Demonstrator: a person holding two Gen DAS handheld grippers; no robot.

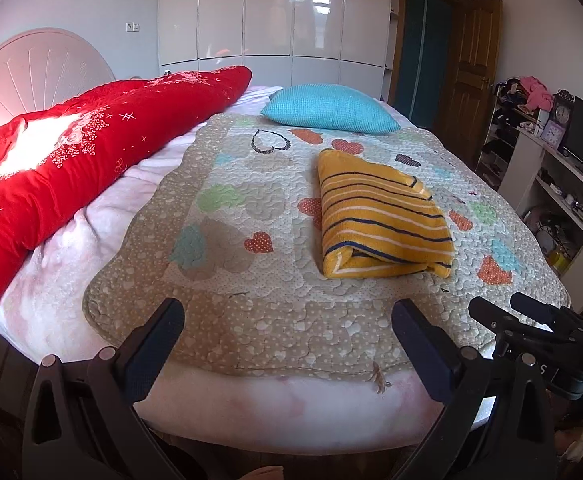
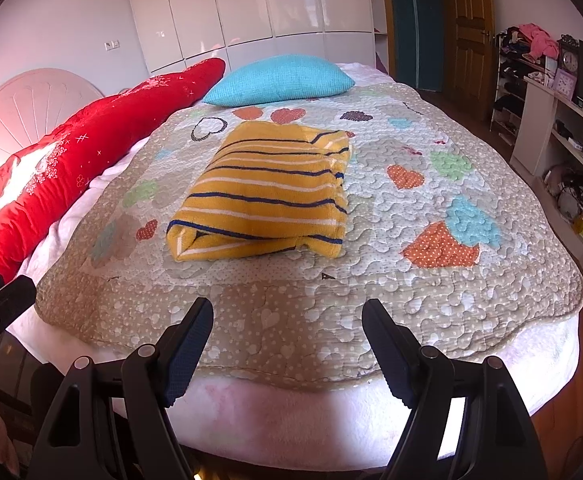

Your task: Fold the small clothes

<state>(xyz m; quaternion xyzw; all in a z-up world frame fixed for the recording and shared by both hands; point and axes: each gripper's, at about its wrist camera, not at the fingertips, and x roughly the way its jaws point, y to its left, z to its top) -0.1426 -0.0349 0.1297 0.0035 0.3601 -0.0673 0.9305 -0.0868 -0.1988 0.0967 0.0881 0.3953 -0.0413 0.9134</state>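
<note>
A yellow garment with navy and white stripes [image 1: 379,216] [image 2: 269,196] lies folded into a thick rectangle on the heart-patterned quilt [image 1: 259,316] [image 2: 411,288]. My left gripper [image 1: 287,312] hovers open over the quilt's near edge, well short of the garment and to its left, with nothing between its fingers. My right gripper [image 2: 287,312] also stands open over the near edge, straight in front of the garment and apart from it, empty. In the left wrist view the right gripper [image 1: 531,316] shows at the right edge.
A long red pillow [image 1: 71,168] [image 2: 71,160] lies along the bed's left side by the white headboard [image 1: 31,68]. A turquoise pillow [image 1: 331,108] [image 2: 279,78] rests at the far end. Shelves and a desk [image 1: 551,168] [image 2: 563,132] stand right of the bed; wardrobes behind.
</note>
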